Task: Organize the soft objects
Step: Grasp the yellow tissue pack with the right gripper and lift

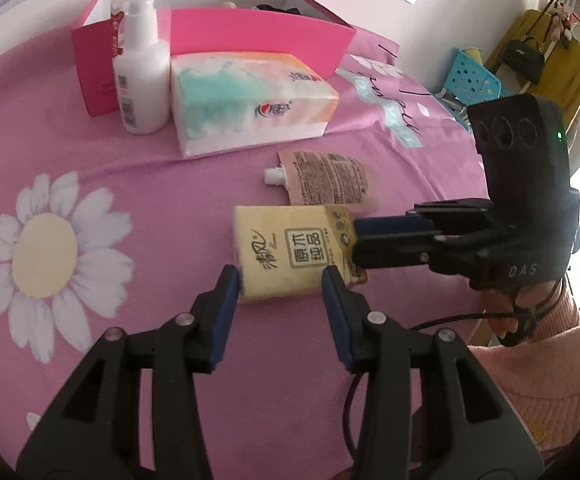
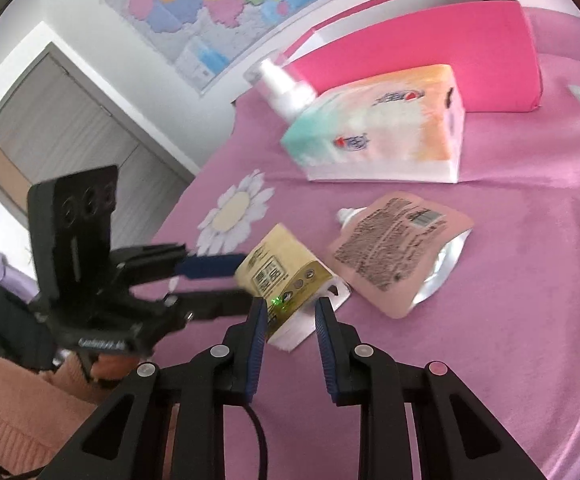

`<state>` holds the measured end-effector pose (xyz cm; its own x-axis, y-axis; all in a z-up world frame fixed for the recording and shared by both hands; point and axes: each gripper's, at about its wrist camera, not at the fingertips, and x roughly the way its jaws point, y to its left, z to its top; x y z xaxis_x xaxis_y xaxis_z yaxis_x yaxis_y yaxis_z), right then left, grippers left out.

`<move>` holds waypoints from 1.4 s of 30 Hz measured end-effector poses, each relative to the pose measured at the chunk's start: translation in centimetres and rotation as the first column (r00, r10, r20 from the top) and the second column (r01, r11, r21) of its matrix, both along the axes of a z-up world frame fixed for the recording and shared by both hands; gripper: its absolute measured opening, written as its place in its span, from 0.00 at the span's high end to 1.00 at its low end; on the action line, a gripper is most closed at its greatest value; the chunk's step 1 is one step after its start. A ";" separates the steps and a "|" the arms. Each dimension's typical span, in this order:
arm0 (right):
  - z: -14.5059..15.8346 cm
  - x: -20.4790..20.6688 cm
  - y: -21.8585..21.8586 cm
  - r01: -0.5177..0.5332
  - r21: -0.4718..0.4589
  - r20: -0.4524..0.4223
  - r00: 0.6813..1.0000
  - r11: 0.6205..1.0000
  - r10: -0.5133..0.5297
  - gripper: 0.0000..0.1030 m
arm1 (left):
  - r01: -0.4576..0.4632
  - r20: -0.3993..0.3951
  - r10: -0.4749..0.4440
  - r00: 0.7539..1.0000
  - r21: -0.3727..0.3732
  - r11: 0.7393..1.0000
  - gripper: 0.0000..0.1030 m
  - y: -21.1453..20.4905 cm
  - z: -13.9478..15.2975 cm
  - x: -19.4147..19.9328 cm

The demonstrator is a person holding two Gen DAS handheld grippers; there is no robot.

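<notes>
Pink cloth (image 1: 138, 184) with a daisy print covers the surface under both tongs. Beyond them stands a pink box (image 1: 258, 32), and nearer, a big tissue pack (image 1: 250, 100) with a white pump bottle (image 1: 140, 80) just beside it. A pink pouch (image 1: 326, 178) lies flat just past the small yellow tissue pack (image 1: 286, 254). The left tongs (image 1: 282, 280) reach forward, low and level, jaws spread wide, their tips flanking the yellow pack's near end. The right tongs (image 2: 290, 308) come in from the right side, also parted, with the pack's end between the fingers; whether they press it cannot be told.
</notes>
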<state>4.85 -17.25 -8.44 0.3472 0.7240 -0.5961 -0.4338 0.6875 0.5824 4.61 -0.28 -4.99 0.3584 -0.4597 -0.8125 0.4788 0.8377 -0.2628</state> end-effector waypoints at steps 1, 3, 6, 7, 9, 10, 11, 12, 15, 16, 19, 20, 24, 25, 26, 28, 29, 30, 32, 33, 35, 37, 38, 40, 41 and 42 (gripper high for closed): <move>0.0 0.0 0.0 0.006 -0.001 -0.001 1.000 1.000 -0.006 0.74 | -0.006 0.000 0.006 1.000 0.002 1.000 0.57 -0.1 0.0 0.0; 0.2 0.3 0.0 0.018 -0.005 0.002 1.000 1.000 -0.018 0.74 | -0.019 0.003 0.019 1.000 0.004 1.000 0.57 -0.1 0.0 0.0; 0.1 0.3 0.0 0.033 0.001 -0.001 0.999 0.999 -0.033 0.73 | -0.027 0.018 0.027 0.999 0.018 0.999 0.57 -0.4 0.1 0.0; 0.1 0.3 0.0 0.037 0.002 -0.002 0.999 0.999 -0.037 0.72 | -0.027 0.017 0.026 1.000 0.017 1.000 0.57 -0.4 0.1 0.0; 0.0 0.3 0.1 0.037 0.003 -0.008 0.999 0.999 -0.037 0.72 | -0.029 0.016 0.029 0.999 0.016 0.999 0.57 -0.3 0.1 0.0; 0.0 0.3 0.2 0.036 0.001 -0.008 0.999 0.999 -0.036 0.71 | -0.029 0.016 0.029 0.999 0.013 0.999 0.57 -0.2 0.0 0.0; -0.1 0.2 0.3 0.036 0.000 -0.008 0.999 0.999 -0.036 0.71 | -0.029 0.016 0.029 0.999 0.011 1.000 0.57 -0.1 0.0 0.0; 0.0 0.2 0.3 0.035 0.000 -0.010 0.999 0.999 -0.035 0.70 | -0.031 0.015 0.031 0.999 0.008 0.999 0.57 -0.1 0.0 0.0; -0.1 0.2 0.5 0.041 -0.007 -0.006 0.999 0.999 -0.041 0.70 | -0.035 0.011 0.035 0.999 -0.004 0.999 0.57 0.2 -0.1 0.0; -0.1 0.1 0.5 0.042 -0.010 -0.003 0.999 0.999 -0.042 0.70 | -0.036 0.010 0.036 0.999 -0.005 0.999 0.57 0.2 -0.1 0.0; -0.2 0.0 0.8 0.048 -0.032 0.004 0.999 0.998 -0.048 0.70 | -0.038 0.012 0.038 0.999 -0.007 0.999 0.57 0.2 0.0 -0.2; -0.2 0.0 0.9 0.048 -0.039 0.007 0.999 0.998 -0.047 0.70 | -0.041 0.013 0.041 0.999 -0.006 0.999 0.57 0.2 0.0 -0.3; 0.2 -0.3 1.1 0.054 -0.068 0.040 0.998 0.996 -0.051 0.74 | -0.046 0.009 0.046 0.999 -0.012 0.999 0.57 0.1 0.0 -0.5; 0.3 -0.4 1.1 0.053 -0.069 0.045 0.998 0.996 -0.050 0.74 | -0.048 0.010 0.048 0.999 -0.012 0.999 0.57 0.1 0.0 -0.5; 0.4 -0.4 1.1 0.051 -0.071 0.046 0.998 0.996 -0.048 0.74 | -0.049 0.012 0.049 0.999 -0.010 0.999 0.57 0.1 0.1 -0.6; 0.5 -0.5 1.2 0.052 -0.078 0.053 0.997 0.996 -0.048 0.74 | -0.052 0.022 0.052 0.998 -0.004 0.999 0.57 0.0 0.2 -0.9; 0.6 -0.5 1.2 0.050 -0.078 0.055 0.997 0.996 -0.046 0.74 | -0.052 0.028 0.052 0.998 -0.001 0.999 0.57 -0.1 0.4 -1.0; 0.7 -0.6 1.2 0.051 -0.077 0.058 0.997 0.996 -0.046 0.74 | -0.053 0.031 0.052 0.998 0.001 0.999 0.57 -0.1 0.5 -1.1; 0.8 -0.6 1.3 0.051 -0.074 0.066 0.997 0.996 -0.047 0.74 | -0.052 0.043 0.051 0.998 0.005 0.999 0.57 -0.1 0.8 -1.3; 0.9 -0.6 1.4 0.051 -0.073 0.069 0.997 0.996 -0.046 0.74 | -0.052 0.046 0.052 0.998 0.004 0.999 0.57 -0.2 1.0 -1.3; 1.2 -0.8 1.2 0.053 -0.070 0.079 0.996 0.996 -0.047 0.74 | -0.053 0.056 0.053 0.997 0.005 0.999 0.57 -0.3 1.3 -1.5; 1.5 -0.8 1.0 0.050 -0.069 0.086 0.995 0.996 -0.044 0.74 | -0.055 0.067 0.054 0.996 0.006 0.998 0.57 -0.4 1.6 -1.6; 1.6 -0.9 1.0 0.051 -0.069 0.090 0.995 0.996 -0.045 0.74 | -0.055 0.075 0.054 0.996 0.010 0.998 0.57 -0.4 1.7 -1.7; 1.7 -0.8 0.9 0.051 -0.067 0.094 0.995 0.996 -0.045 0.74 | -0.055 0.088 0.054 0.995 0.014 0.998 0.57 -0.5 2.1 -1.8; 1.7 -0.9 0.9 0.052 -0.067 0.095 0.994 0.996 -0.046 0.74 | -0.056 0.093 0.054 0.994 0.016 0.998 0.57 -0.5 2.2 -1.8; 1.9 -0.9 0.9 0.052 -0.068 0.099 0.994 0.996 -0.046 0.74 | -0.058 0.101 0.056 0.993 0.018 0.998 0.57 -0.6 2.4 -1.8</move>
